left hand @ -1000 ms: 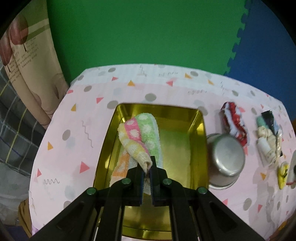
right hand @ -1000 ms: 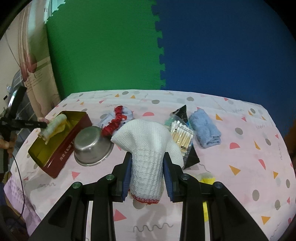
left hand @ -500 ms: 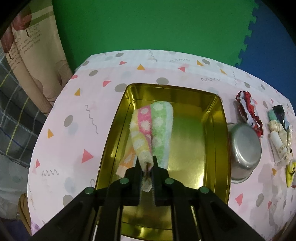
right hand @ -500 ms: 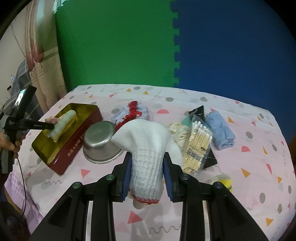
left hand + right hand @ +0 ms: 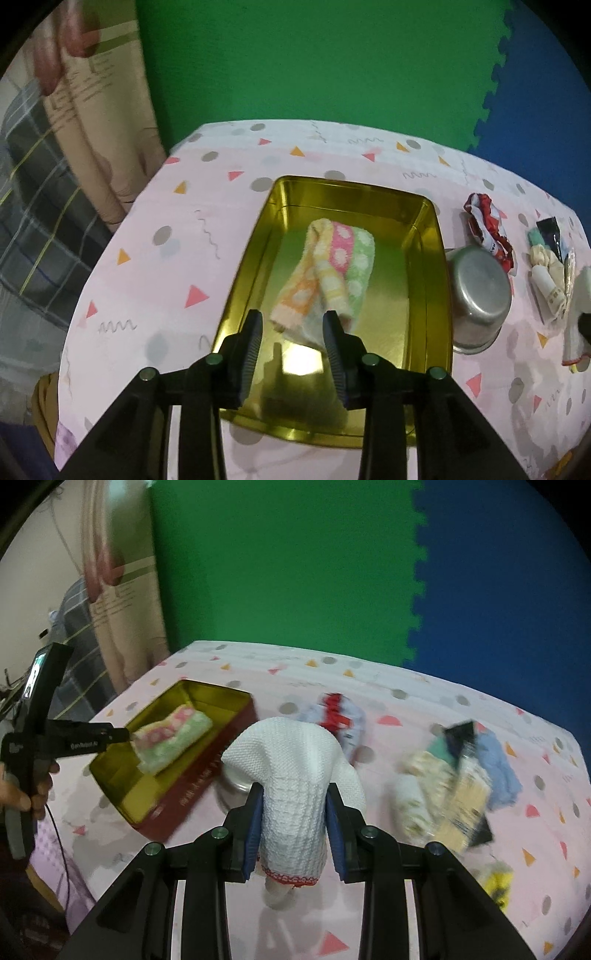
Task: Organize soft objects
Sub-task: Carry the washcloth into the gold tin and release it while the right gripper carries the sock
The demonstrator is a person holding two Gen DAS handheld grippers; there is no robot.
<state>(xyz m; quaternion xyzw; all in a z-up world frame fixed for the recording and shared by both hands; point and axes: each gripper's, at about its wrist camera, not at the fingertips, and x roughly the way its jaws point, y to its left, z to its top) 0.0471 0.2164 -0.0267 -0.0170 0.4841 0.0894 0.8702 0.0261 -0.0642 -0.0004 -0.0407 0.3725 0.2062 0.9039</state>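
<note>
A pink, yellow and green spotted towel [image 5: 328,269] lies inside the gold tin box [image 5: 428,273]. My left gripper [image 5: 293,325] is open just above the towel's near end and holds nothing. The towel [image 5: 173,734] and the box [image 5: 207,771] also show in the right wrist view, left of centre. My right gripper [image 5: 293,805] is shut on a white knitted cloth [image 5: 295,775] with a red trim and holds it above the table. Its jaws press the cloth from both sides.
A steel bowl [image 5: 476,291] stands right of the box. A red and white cloth [image 5: 336,716], a blue towel [image 5: 498,760], a packet of sticks [image 5: 461,805] and a yellow item [image 5: 496,882] lie on the pink patterned tablecloth [image 5: 155,266]. Green and blue foam mats stand behind.
My left gripper has opened and let go of the spotted towel, which now lies in the box. My right gripper has swung left with the white cloth, nearer the box.
</note>
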